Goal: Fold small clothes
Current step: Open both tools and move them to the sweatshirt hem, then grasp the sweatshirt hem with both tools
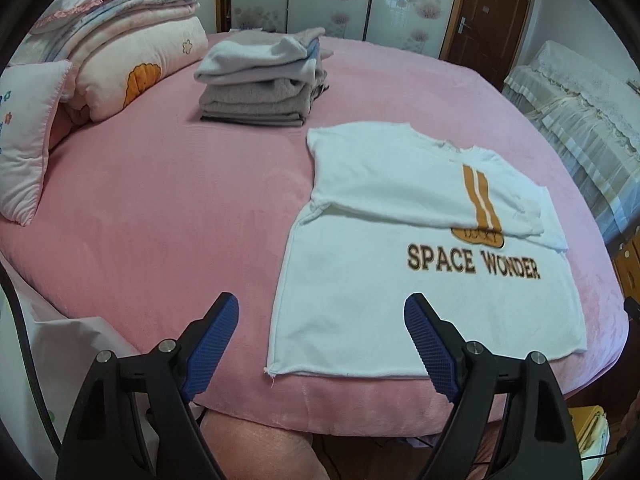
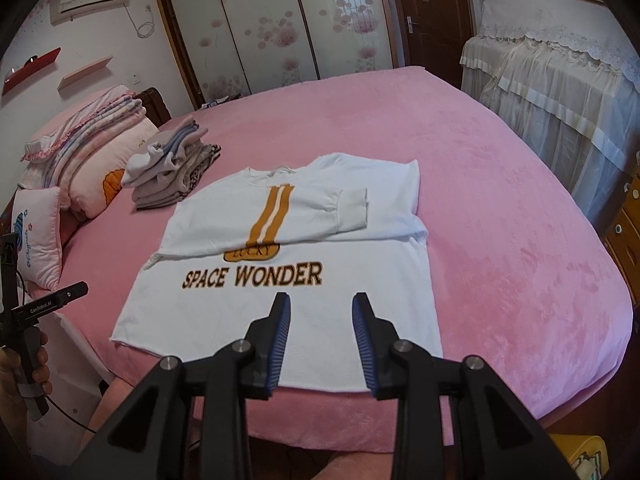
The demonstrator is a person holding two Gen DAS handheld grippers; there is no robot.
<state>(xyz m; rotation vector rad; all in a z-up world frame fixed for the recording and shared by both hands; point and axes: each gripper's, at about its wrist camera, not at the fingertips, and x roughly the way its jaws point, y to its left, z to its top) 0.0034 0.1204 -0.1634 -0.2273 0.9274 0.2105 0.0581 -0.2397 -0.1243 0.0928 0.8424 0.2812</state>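
Shirt: the white cotton sweatshirt with brown "SPACE WONDER" lettering (image 2: 280, 248) lies flat on the pink plush bed cover (image 2: 500, 208), its hem toward the near edge of the bed, the collar away from it.
Sleeves: both long sleeves are already laid across the chest, so the shape is almost a rectangle; I judge this is done so that the body can be folded next.
Left gripper: the left gripper with blue ribbed pads (image 1: 320, 336) stands wide apart and holds nothing; it hovers above the near left corner of the hem, probably to take it.
Right gripper: the right gripper (image 2: 320, 328) is partly apart, nothing between the pads, over the lower middle of the shirt, just above the hem.
Finished pile: the stack of folded grey and white clothes (image 1: 260, 80) sits farther back, near the shirt's left shoulder but not touching; I think it is placed there to leave the front free.
Bedding: the folded pink quilts and pillows (image 1: 120, 40) stay at the head side, well apart from the shirt.
Edges: the hem lies very near the rounded bed edge; a pull toward the person could drag it over.
Open room: to the right of the shirt and behind it the cover is bare, so a fold away from the person has space.
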